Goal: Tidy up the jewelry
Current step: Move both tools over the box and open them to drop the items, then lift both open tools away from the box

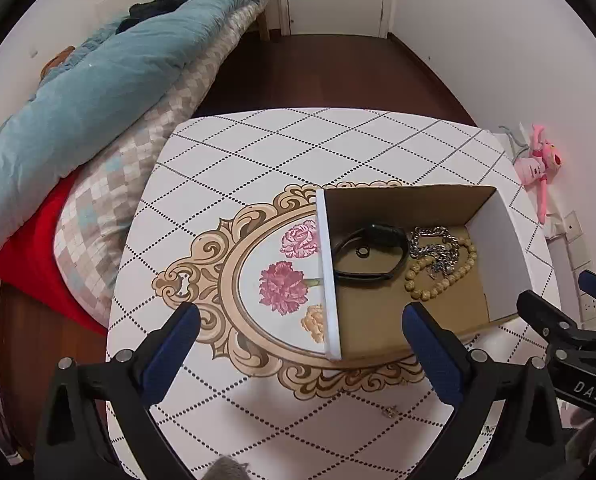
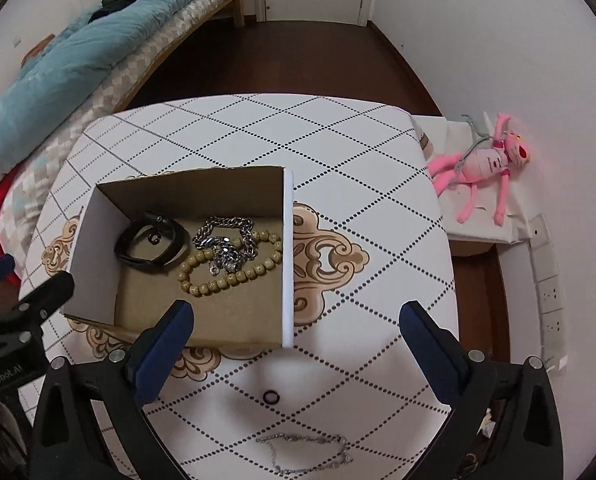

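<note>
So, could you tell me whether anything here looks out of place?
Yes: a black ring and a thin silver chain lie loose on the table, outside the box that holds the other jewelry. Both grippers, left and right, are open.

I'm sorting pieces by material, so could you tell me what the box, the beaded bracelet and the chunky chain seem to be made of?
Box: cardboard, brown matte inside, white outside. Beaded bracelet: probably wood or seed, tan, speckled, dull. Chunky chain: likely metal, silvery with bright glints.
</note>
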A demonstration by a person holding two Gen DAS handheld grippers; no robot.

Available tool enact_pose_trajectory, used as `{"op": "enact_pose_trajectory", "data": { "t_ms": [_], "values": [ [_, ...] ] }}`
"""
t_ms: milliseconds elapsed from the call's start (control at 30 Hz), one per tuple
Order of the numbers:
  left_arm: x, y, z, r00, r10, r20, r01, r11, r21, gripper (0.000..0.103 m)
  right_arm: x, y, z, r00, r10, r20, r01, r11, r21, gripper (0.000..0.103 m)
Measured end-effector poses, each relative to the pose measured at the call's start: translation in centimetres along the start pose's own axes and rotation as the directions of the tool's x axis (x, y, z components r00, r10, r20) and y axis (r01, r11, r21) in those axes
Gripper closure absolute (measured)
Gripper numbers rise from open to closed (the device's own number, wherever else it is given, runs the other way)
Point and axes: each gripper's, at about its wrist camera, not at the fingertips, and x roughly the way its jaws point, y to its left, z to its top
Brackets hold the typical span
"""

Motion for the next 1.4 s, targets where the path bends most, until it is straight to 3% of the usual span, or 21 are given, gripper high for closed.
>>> {"op": "enact_pose_trajectory", "data": {
  "t_ms": [467,967,1200,1400],
  "values": [
    [-7.7,-1.1,-2.8,0.993,-0.002,0.119,0.003,1.000,-0.005,0.000,-7.8,-1.0,-3.4,0.987,-0.021,0.160,0.017,0.999,0.030,0.000],
    [-14.1,-1.5,-4.5,0.977,-0.022,0.212,0.024,1.000,-0.008,0.000,-16.6,-1.6,-5.9,0.950,-0.012,0.311,-0.007,0.998,0.060,0.000],
    [-15.2,-1.4,-4.6,0.974,0.008,0.226,-0.002,1.000,-0.030,0.000,-18.0,-1.8,-6.4,0.945,0.010,0.327,-0.035,0.997,0.071,0.000],
    [-13.3,-1.4,-5.2,0.981,0.042,0.191,-0.034,0.998,-0.048,0.000,-15.7,-2.8,-7.0,0.967,0.032,0.253,-0.059,0.993,0.102,0.000]
  ]
}}
